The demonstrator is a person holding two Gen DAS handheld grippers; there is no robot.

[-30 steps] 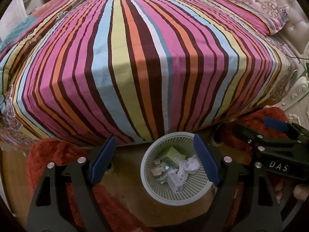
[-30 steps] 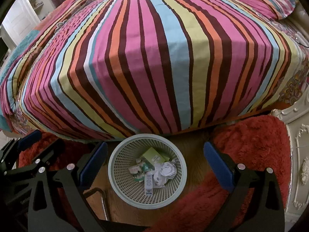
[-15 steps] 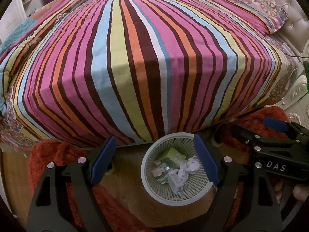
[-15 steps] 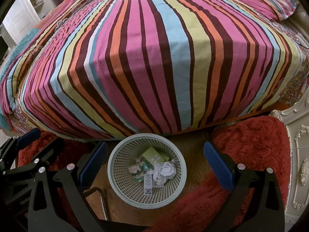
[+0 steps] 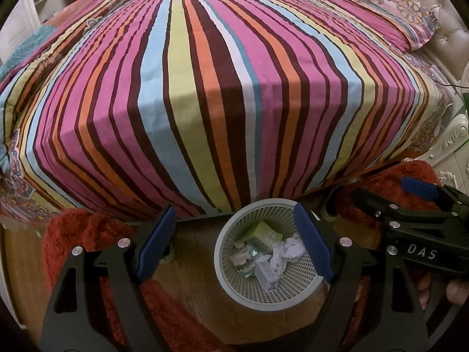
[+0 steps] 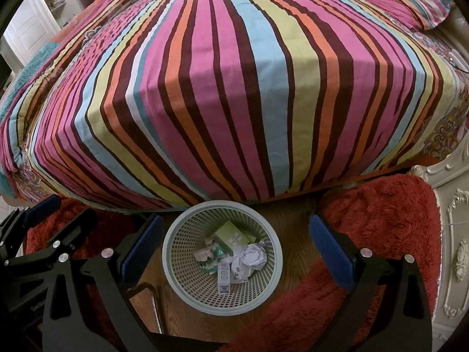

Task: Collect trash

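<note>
A pale green mesh waste basket [image 5: 234, 289] [image 6: 176, 281] stands on the wooden floor at the foot of the bed. Inside lie a green carton [image 5: 262, 233] [image 6: 230, 236], crumpled white paper [image 5: 290, 248] [image 6: 253, 255] and small white boxes [image 6: 224, 275]. My left gripper [image 5: 234, 243] hangs above the basket, open, with nothing between its blue pads [image 5: 155, 240]. My right gripper [image 6: 236, 252] is also open and empty over the basket. From the left wrist view the right gripper [image 5: 422, 202] shows at the right edge, and the left gripper [image 6: 38, 214] appears at the left edge of the right wrist view.
A bed with a striped cover [image 5: 211, 88] [image 6: 234, 88] fills the upper part of both views. Red shaggy rugs [image 5: 85, 234] [image 6: 381, 220] lie either side of the basket. A white carved bed frame [image 6: 451, 234] stands at the right. Fingers of a hand [image 5: 457, 290] show at the lower right.
</note>
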